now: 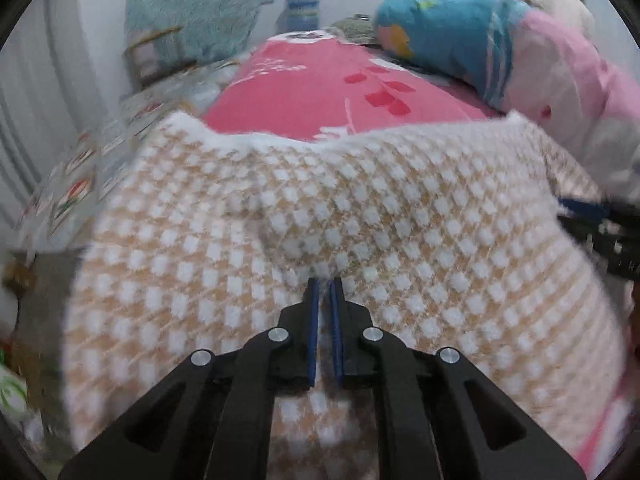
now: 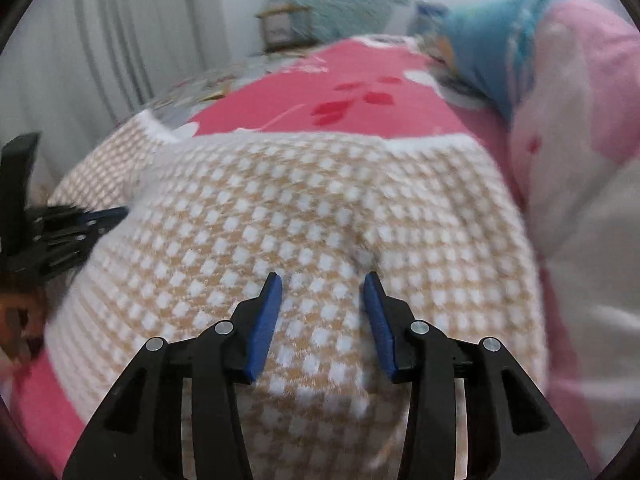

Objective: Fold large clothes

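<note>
Left hand-held gripper: blue pads nearly together, pointing steeply down onto the sweater. A pinch of knit seems to rise between the tips, but motion blur hides whether the pads really clamp it. Jaws read as closed.

Right hand-held gripper: blue pads stand well apart, knit visible between them, neither pad pressing on it. Nothing held.

The sweater, a tan knit with white diamond checks and white ribbed edges, lies spread flat across the bed, filling the near half of both views. A white edge band runs along its far side. In the right wrist view the left tool shows at the picture's left edge, over the garment's side; in the left wrist view the right tool shows at the picture's right edge.

Beyond the sweater: pink bedsheet with red leaf print. On its far right, a blue and pink pillow. Further back, a pale teal fluffy cloth against the wall, beside a small framed object.
</note>
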